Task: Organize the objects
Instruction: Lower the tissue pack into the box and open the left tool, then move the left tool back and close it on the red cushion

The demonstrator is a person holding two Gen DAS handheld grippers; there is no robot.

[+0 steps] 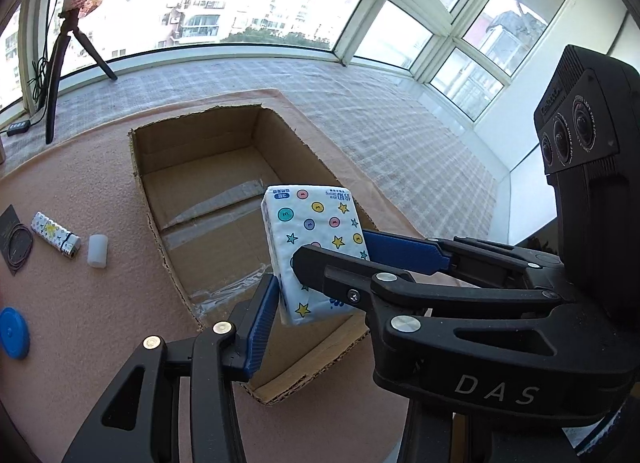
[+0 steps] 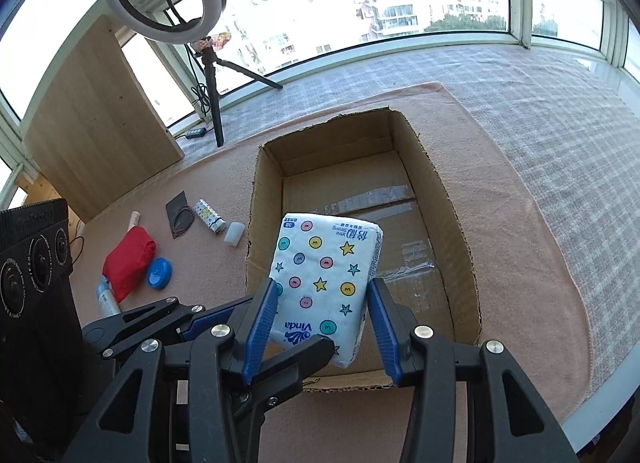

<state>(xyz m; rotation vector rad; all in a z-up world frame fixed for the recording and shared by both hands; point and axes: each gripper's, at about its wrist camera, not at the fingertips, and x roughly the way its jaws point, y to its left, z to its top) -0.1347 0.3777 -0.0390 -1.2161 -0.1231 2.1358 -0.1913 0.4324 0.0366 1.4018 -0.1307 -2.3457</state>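
A white tissue pack point(image 2: 320, 263) printed with stars and coloured dots hangs tilted over the open cardboard box point(image 2: 448, 203). My right gripper point(image 2: 322, 287) is shut on it, one blue pad against each long side. My left gripper point(image 2: 294, 327) reaches in from the left, with one black finger across the pack's lower face. In the left wrist view, the pack point(image 1: 316, 219) touches my left gripper's point(image 1: 316, 291) near pad, while my right gripper point(image 1: 334, 247) hides its other finger. The box point(image 1: 288, 143) holds nothing but tape strips on its floor.
On the pink mat point(image 2: 520, 263), left of the box, lie a patterned lighter point(image 2: 210, 219), a small white cylinder point(image 2: 234, 233), a dark card with a hair tie point(image 2: 180, 217), a red pouch point(image 2: 128, 259), a blue lid point(image 2: 159, 273) and a tube point(image 2: 107, 295). Behind them stand a ring light tripod point(image 2: 212, 95) and a wooden board point(image 2: 100, 119).
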